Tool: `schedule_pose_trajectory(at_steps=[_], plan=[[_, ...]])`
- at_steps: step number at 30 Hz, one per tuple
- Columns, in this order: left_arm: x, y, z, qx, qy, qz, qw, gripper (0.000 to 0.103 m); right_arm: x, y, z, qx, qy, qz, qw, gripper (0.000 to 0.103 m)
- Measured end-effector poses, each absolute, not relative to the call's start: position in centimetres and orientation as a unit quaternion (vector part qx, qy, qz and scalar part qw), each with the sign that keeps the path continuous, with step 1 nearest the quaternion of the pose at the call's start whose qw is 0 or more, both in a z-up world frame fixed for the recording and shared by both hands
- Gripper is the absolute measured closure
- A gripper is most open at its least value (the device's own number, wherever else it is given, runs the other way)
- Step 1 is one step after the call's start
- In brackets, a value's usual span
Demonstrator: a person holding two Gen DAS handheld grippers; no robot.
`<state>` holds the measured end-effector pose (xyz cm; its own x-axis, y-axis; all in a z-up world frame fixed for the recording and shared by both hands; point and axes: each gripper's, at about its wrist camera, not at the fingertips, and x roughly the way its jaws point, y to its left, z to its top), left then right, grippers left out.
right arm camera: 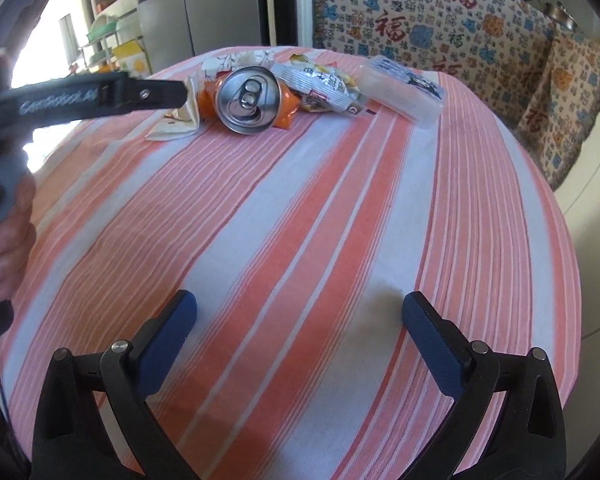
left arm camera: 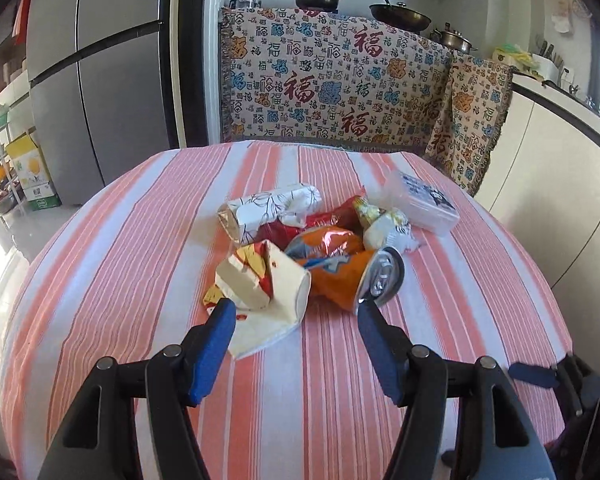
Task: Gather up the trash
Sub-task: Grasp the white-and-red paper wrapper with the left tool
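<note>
Trash sits in one heap near the middle of the striped tablecloth, and of our two hands the left is plainly the nearer. Our left gripper has its jaws apart with nothing pressed between them; the crumpled paper cup lies just ahead of them, overlapping the left pad in our view, though we cannot tell whether it touches. The crushed orange can lies just beyond the right pad, its long axis running across our line of approach with its silver top turned to the right. Behind these rest a rolled white wrapper, red foil and a clear plastic box at the far right of the heap. Our right gripper stands wide open over bare cloth, empty, with the can well ahead of it. We judge the left should close on the cup, which needs only a short push forward.
</note>
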<state>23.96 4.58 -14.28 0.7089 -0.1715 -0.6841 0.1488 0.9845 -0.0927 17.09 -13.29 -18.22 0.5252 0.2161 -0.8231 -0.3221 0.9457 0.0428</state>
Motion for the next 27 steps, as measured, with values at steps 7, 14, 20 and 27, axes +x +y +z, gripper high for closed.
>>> schedule_pose_trajectory(at_steps=[7,14,20,27], plan=[[26.9,5.1,-15.7,-0.039,0.386,-0.081,0.918,0.073,17.1,-13.2,-18.2,-0.057,0.462,0.154,0.871,0.001],[24.2,6.8,-14.7,-0.009,0.389,-0.112,0.914,0.095,17.2,-13.2,-18.2,-0.057,0.463,0.155,0.871,0.001],[19.6,8.6,-14.2,0.036,0.417,-0.169,0.892,0.095,17.2,-13.2,-18.2,-0.058,0.463,0.154,0.871,0.001],[17.6,8.2,-15.9,0.06,0.411,-0.173,0.893,0.07,17.2,-13.2,-18.2,-0.058,0.463,0.154,0.871,0.001]])
